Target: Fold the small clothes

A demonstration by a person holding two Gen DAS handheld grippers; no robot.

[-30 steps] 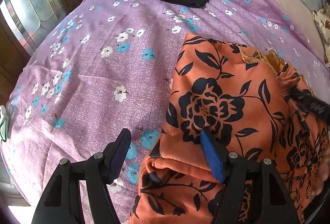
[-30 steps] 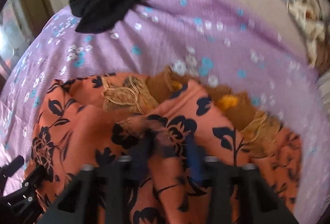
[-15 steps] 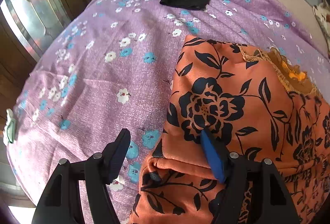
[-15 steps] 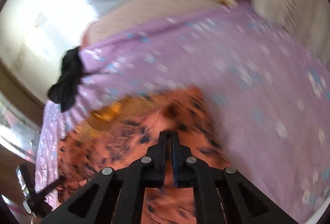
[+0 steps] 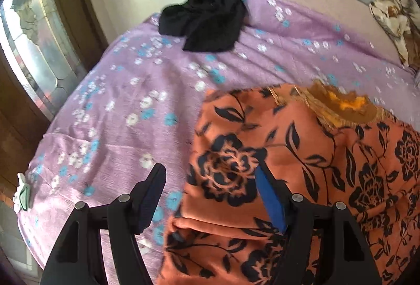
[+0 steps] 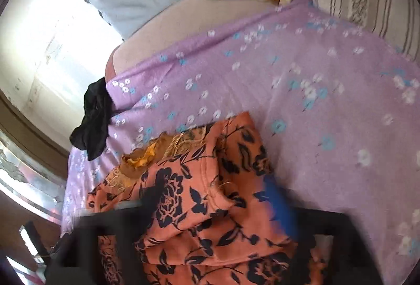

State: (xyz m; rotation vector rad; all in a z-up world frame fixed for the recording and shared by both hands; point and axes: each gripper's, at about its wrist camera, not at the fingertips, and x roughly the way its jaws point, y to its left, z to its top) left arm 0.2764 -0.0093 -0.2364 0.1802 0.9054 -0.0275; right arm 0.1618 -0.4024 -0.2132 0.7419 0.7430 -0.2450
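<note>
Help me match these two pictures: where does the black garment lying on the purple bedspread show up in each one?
Left wrist view: the black garment lies top centre, on the far edge of the purple floral bedspread.
Right wrist view: the black garment sits at the left edge, hanging off the bedspread's corner.
Shared landmark: the orange floral garment, nearest the camera in both.

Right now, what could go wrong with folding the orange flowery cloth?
The right gripper has just been opening wide, with a loose flap of the orange flowery cloth between its fingers but not pinched, so the flap might flop back and undo the fold. The left gripper is open over the cloth's left edge, gripping nothing, so the cloth could slide on the purple bedsheet.
</note>
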